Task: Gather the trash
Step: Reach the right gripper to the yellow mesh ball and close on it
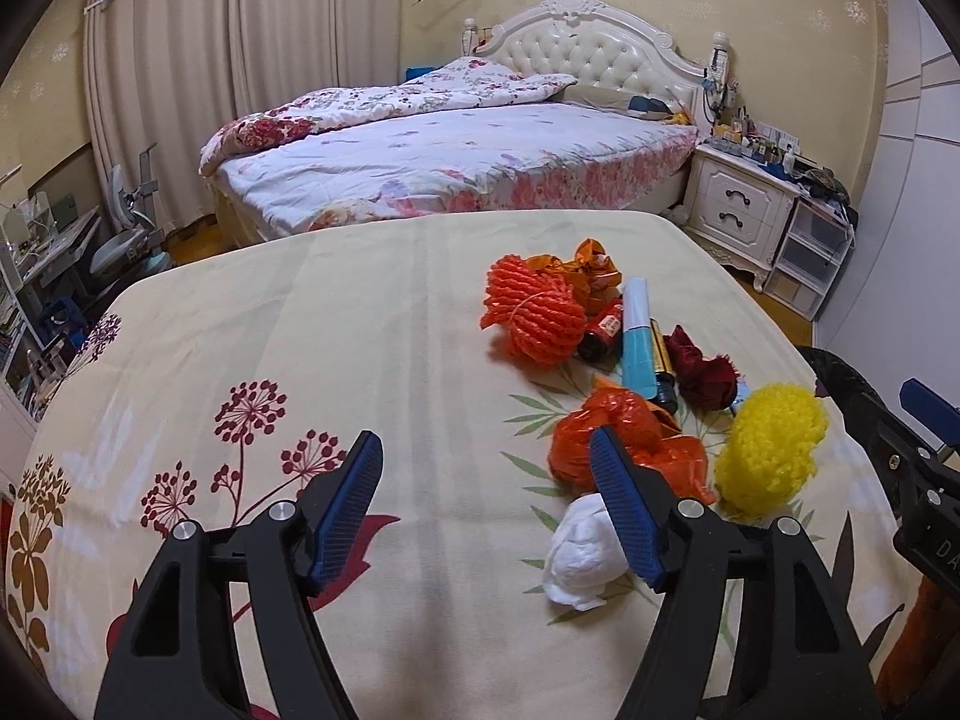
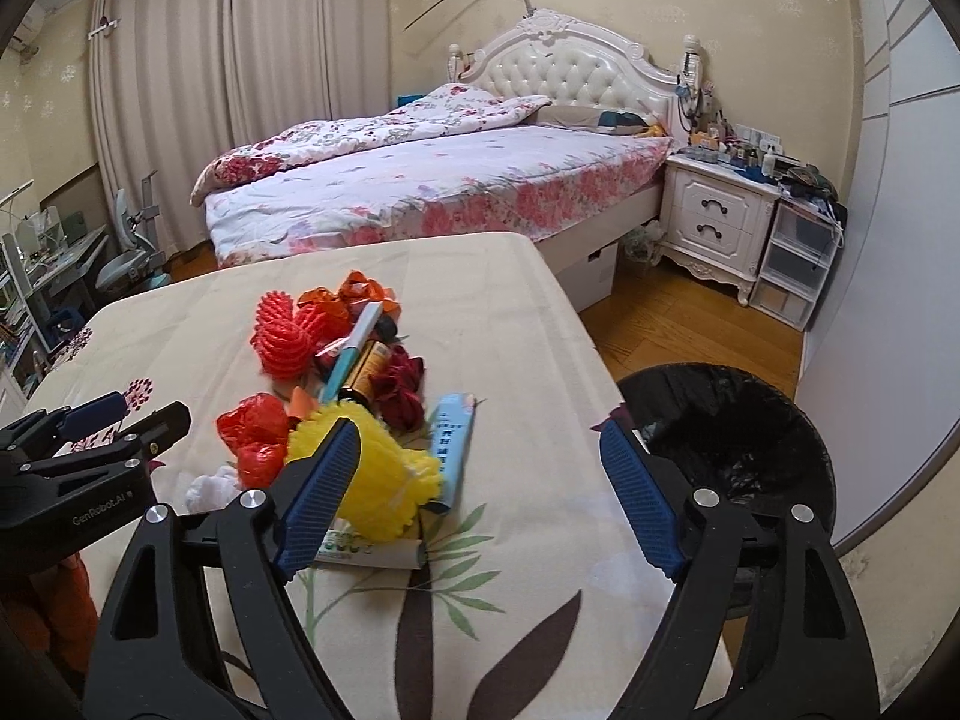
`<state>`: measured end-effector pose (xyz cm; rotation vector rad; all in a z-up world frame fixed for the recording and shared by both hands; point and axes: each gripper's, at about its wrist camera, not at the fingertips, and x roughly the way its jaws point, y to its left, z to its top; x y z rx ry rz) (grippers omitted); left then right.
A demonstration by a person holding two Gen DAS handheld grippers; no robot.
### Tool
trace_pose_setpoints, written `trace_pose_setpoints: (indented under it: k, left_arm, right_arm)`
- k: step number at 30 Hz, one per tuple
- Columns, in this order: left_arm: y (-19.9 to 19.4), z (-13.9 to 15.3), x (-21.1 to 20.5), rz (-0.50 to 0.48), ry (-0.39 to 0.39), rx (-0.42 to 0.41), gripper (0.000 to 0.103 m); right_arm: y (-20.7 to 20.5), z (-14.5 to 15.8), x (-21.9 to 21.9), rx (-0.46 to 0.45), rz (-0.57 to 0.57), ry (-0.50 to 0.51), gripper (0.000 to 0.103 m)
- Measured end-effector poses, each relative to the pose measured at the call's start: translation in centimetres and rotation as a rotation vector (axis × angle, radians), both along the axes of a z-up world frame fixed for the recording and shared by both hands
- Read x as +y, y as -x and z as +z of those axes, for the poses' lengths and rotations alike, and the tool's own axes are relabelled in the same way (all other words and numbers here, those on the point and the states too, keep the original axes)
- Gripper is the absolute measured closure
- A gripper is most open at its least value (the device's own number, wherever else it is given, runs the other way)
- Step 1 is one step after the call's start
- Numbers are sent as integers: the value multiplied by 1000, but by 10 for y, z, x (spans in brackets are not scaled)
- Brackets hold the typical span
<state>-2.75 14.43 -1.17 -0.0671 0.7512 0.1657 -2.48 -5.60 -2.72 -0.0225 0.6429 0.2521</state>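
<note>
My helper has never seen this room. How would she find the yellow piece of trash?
On the floral-cloth table before the bed, find the trash heap. The yellow foam net lies at its near edge, beside the red plastic bag; nothing else there is yellow.

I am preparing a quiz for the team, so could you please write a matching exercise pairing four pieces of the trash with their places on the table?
Things:
1. yellow foam net
2. white crumpled tissue
3. orange foam net
4. black-lined round bin

Places:
A. far end of the pile, towards the bed
B. on the floor beside the table's right edge
C. just behind the right gripper's left finger
D. near end of the pile, by the left gripper's right finger

Pairs: 1-C, 2-D, 3-A, 4-B
</note>
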Motion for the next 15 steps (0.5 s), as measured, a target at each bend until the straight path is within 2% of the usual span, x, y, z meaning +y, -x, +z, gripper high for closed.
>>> trace_pose_setpoints:
  k: [4, 12, 14, 15]
  left_arm:
    - [3, -3, 15, 29, -13, 5, 33]
    - [7, -12, 29, 51, -3, 28, 31]
    - [6, -13, 30, 46, 5, 31, 29]
    - [5, -13, 29, 43, 5, 31, 29]
  right_arm:
    - [1, 0, 18, 0, 39, 4, 17]
    - [-7, -19, 47, 44, 81, 71, 17]
    - [-10, -23, 48, 45, 71, 91, 19]
    - [-10, -24, 48, 47, 71, 94, 27]
